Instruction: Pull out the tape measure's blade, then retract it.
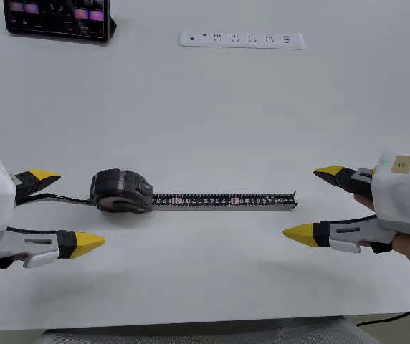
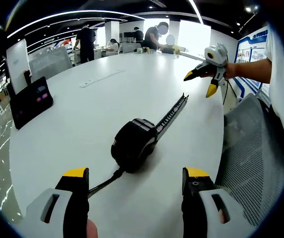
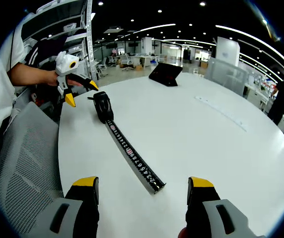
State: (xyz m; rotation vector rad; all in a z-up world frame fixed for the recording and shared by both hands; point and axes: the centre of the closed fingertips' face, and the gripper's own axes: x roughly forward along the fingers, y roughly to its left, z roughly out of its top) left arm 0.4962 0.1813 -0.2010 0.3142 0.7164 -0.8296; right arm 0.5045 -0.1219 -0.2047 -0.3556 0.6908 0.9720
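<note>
Two grippers, the left gripper (image 1: 72,209) and the right gripper (image 1: 305,202), hang spread wide and empty at either end of a black tape measure (image 1: 124,192) lying on the white tabletop (image 1: 205,107), its blade (image 1: 223,200) already drawn out flat toward the right gripper. The hard, compact case (image 1: 117,186) looks dense enough to stay put yet smooth-sided, so it is likely best pinched across its flanks, while the thin, springy blade would probably whip back fast and is best taken at its end hook (image 1: 291,201).
</note>
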